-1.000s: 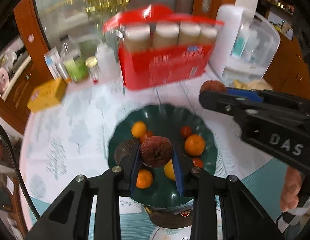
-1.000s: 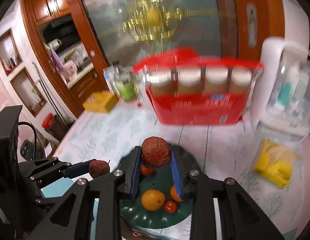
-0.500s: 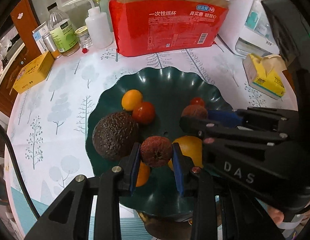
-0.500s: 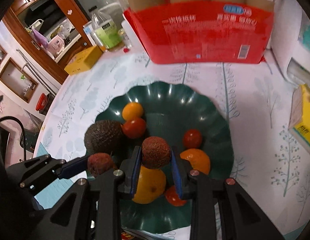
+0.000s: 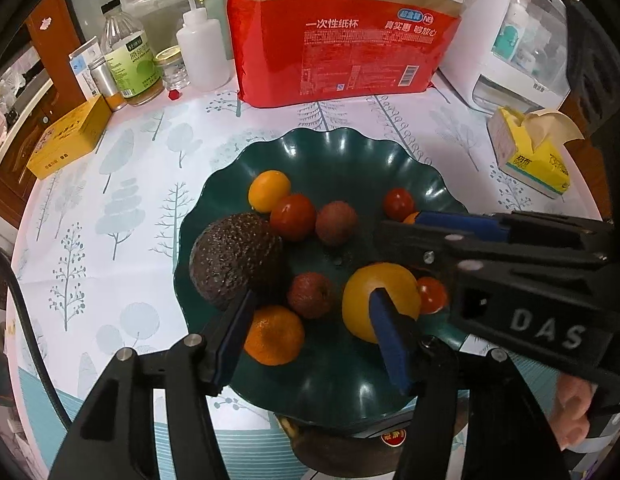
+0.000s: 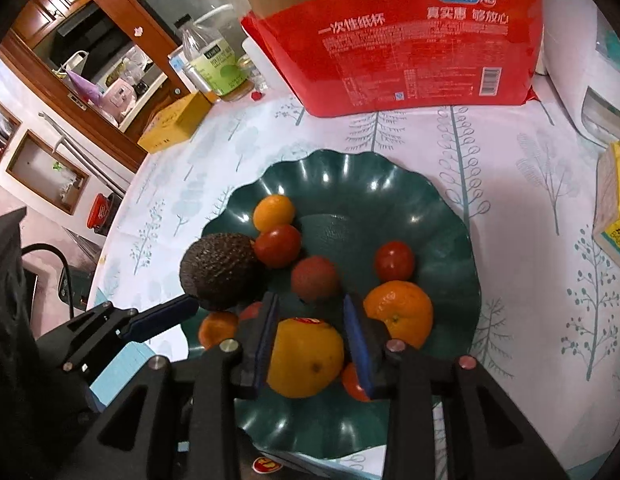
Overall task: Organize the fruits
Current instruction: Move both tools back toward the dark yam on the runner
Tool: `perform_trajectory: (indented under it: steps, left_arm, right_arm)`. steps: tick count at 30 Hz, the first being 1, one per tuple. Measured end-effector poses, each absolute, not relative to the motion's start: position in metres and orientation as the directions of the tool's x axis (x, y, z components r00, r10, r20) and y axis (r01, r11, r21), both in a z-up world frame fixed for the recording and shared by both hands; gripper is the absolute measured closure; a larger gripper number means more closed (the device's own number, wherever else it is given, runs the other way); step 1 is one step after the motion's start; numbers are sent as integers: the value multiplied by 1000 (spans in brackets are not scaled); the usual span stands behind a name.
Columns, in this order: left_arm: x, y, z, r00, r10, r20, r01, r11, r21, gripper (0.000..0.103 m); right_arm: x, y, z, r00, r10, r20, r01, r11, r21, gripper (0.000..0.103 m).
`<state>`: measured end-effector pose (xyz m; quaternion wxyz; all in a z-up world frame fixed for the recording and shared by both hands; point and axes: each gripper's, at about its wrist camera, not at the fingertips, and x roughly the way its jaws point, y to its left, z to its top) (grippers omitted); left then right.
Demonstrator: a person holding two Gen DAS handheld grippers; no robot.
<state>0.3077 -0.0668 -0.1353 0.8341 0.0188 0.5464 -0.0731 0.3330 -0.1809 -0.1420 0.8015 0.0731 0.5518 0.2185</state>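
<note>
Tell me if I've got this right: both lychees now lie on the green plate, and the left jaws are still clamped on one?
Not quite. Both lychees lie on the green plate, but the left gripper has just been opening: its jaws stand apart either side of the nearer lychee, not pressing it. The left wrist view shows the gaps.

Black left gripper [image 5: 312,334], blue-padded jaws, silver screws; white "DAS" lettering

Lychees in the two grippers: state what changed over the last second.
Both grippers came down over the green plate, and their jaws have just been opening. The left gripper let go its lychee; the right gripper let go its lychee. Both now lie free on the plate. The avocado and the other fruits stayed put.
</note>
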Motion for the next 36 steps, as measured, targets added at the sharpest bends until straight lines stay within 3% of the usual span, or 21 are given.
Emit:
perform_trajectory:
  steps: [15, 23, 36]
  left_arm:
    - [291, -63, -87, 468, -106, -878, 170, 985, -28, 38]
    - [270, -68, -62, 500, -118, -858, 211, 977, -12, 19]
    - [222, -83, -41, 531, -176, -829, 380, 924, 47, 16]
  right_arm:
    - [311, -185, -99, 375, 429, -822, -307, 894, 327, 69]
    - [289, -193, -73, 416, 433, -800, -304, 895, 327, 69]
    - [230, -216, -41, 475, 452, -755, -311, 889, 336, 69]
